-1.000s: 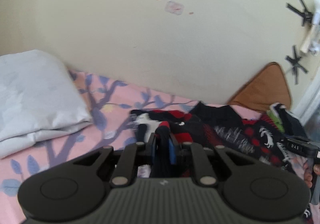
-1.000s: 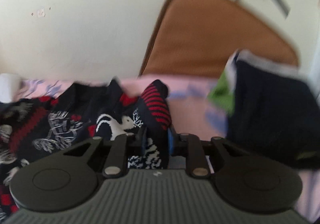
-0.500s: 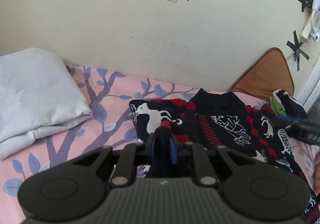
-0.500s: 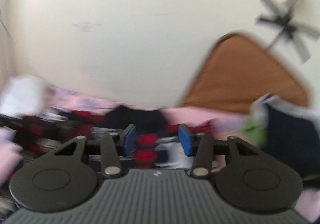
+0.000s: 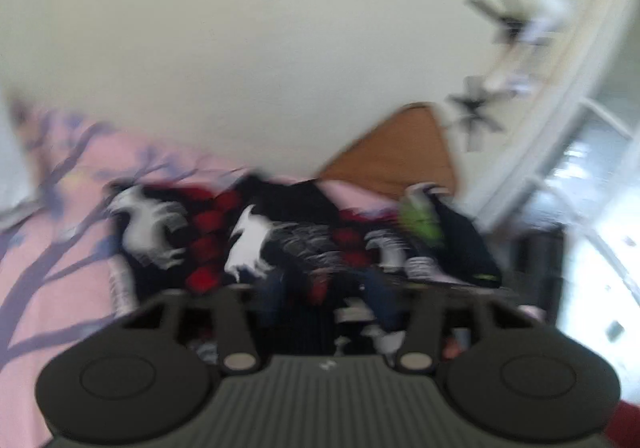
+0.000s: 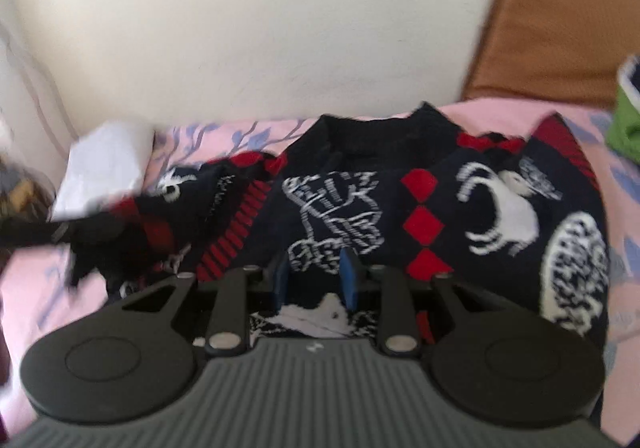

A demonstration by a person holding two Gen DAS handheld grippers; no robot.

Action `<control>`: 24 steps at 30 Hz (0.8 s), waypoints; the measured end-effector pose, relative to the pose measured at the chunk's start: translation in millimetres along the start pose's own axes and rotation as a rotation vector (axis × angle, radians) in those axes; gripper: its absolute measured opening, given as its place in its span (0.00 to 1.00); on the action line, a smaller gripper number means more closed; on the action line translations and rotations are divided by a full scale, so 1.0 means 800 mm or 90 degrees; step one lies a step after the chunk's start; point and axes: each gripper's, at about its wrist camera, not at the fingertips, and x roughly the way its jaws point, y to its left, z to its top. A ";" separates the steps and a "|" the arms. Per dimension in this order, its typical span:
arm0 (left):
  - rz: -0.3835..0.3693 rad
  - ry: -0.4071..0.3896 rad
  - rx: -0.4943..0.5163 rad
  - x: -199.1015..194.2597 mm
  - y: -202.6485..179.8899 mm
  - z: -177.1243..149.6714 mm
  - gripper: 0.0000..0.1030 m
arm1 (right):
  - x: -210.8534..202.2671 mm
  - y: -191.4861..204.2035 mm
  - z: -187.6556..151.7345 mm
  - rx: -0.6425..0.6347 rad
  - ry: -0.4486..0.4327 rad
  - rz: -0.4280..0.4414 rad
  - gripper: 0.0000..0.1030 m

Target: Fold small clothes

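The left hand-held gripper (image 5: pixel 326 296) has just been opening: its jaws stand well apart, and though the view is blurred, no cloth looks pinched between them; the sweater's edge lies under and just ahead of the gap. From it outward, the dark sweater (image 5: pixel 280 240) with white animal figures and red diamonds spreads from ten o'clock to two o'clock across the pink bed sheet (image 5: pixel 60 248) printed with purple branches. At two o'clock, just beside the sweater's far end, sits a black and green garment (image 5: pixel 448 224). Behind that, at one o'clock, a brown cushion (image 5: pixel 404 152) leans against the pale wall (image 5: pixel 280 48).

The right hand-held gripper (image 6: pixel 314 280) has just been closing a little, yet its blue pads (image 6: pixel 349 280) are still parted with a clear gap, hovering over the sweater (image 6: pixel 420 208) without clamping it. The garment lies mostly flat on the bed sheet (image 6: pixel 500 112), collar toward the wall at twelve o'clock, a column of red diamonds at one o'clock and a white animal at two o'clock. Its sleeve side at nine to ten o'clock is bunched and rumpled. Beyond that, at ten o'clock, lies a white pillow (image 6: pixel 108 164). The brown cushion (image 6: pixel 560 16) stands at one to two o'clock, and a scrap of the green garment (image 6: pixel 628 120) shows at the three o'clock edge.
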 end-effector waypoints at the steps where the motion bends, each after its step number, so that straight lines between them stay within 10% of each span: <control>1: 0.007 -0.021 0.010 -0.008 -0.003 0.002 0.54 | -0.007 -0.001 0.002 0.011 -0.009 -0.002 0.32; 8: 0.070 -0.101 -0.141 -0.051 0.070 0.018 0.50 | -0.059 0.014 -0.012 0.001 -0.048 0.055 0.35; 16: 0.093 -0.061 -0.128 -0.030 0.072 0.014 0.50 | -0.010 0.085 -0.046 -0.120 0.029 0.071 0.66; 17: 0.096 -0.059 -0.120 -0.028 0.070 0.013 0.50 | -0.003 0.091 -0.049 -0.139 0.043 0.064 0.64; 19: 0.101 -0.056 -0.110 -0.027 0.067 0.013 0.50 | 0.005 0.104 -0.049 -0.196 0.060 0.037 0.08; 24: 0.099 -0.054 -0.105 -0.024 0.064 0.014 0.50 | -0.042 0.137 -0.042 -0.533 -0.090 -0.142 0.08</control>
